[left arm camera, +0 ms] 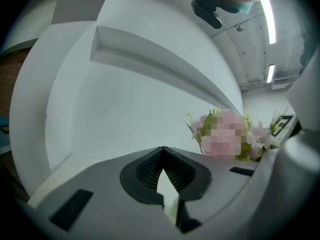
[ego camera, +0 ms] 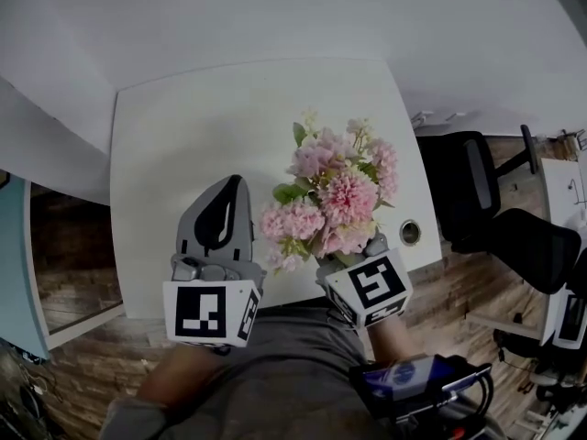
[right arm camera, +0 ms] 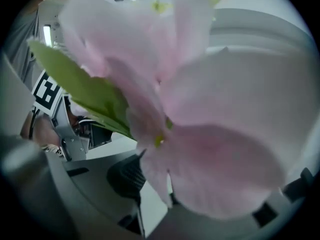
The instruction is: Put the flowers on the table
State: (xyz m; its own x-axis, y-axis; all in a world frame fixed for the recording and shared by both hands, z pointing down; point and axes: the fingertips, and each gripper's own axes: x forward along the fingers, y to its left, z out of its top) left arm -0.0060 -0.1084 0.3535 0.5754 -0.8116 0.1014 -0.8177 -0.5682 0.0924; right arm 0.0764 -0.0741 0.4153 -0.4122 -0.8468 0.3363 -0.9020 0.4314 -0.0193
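Observation:
A bunch of pink flowers (ego camera: 335, 200) with green leaves stands over the front right part of the white table (ego camera: 183, 136). My right gripper (ego camera: 365, 262) is at its base by the table's front edge, its fingertips hidden under the blooms. In the right gripper view pink petals (right arm camera: 215, 134) fill the picture. Below them the right gripper (right arm camera: 150, 184) shows a white gap between its jaws, with no stem seen there. My left gripper (ego camera: 235, 183) lies on the table left of the bunch. It is shut and empty (left arm camera: 162, 151), with the flowers (left arm camera: 252, 139) off to its right.
A round cable hole (ego camera: 410, 233) sits in the table just right of the bunch. Black office chairs (ego camera: 495, 209) stand on the wooden floor to the right. White walls run behind and left of the table. A device (ego camera: 413, 379) is strapped to the person's right forearm.

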